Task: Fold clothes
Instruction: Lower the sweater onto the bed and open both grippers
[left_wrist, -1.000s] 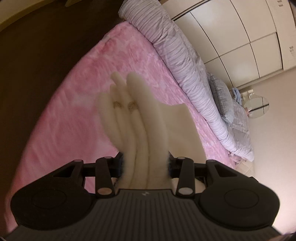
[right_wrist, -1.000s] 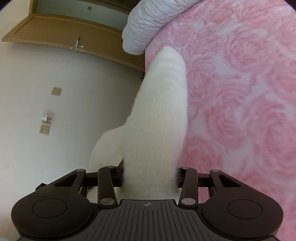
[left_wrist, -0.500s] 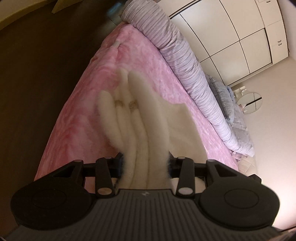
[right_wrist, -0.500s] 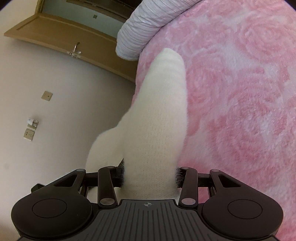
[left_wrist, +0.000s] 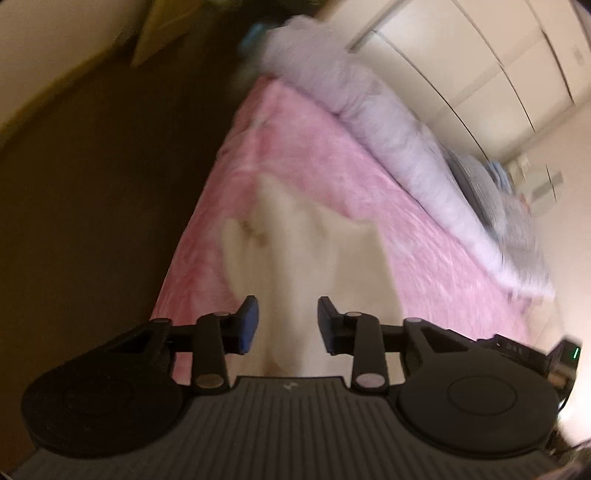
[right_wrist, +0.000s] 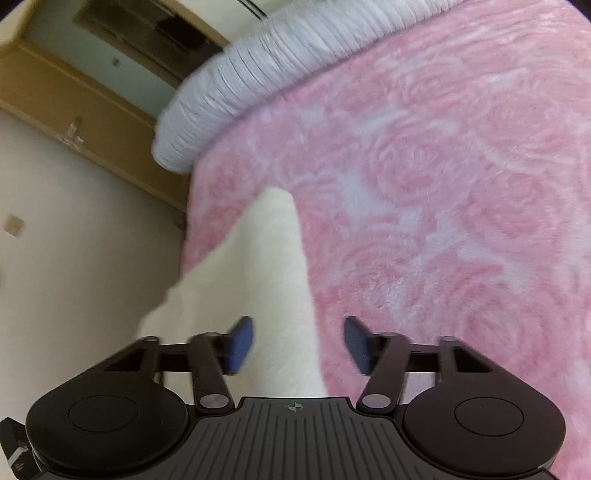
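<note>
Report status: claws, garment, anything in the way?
Left claw open, right claw open. White knit garment released onto pink blanket. Nothing blocking.

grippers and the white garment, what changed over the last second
Both let go. The left gripper and right gripper were clamped on the white garment before; now both are open, blue pads clear of the fabric. The garment has dropped onto the pink blanket near its edge. Both views are blurred, so the grippers are moving. The striped duvet lies where it was.
</note>
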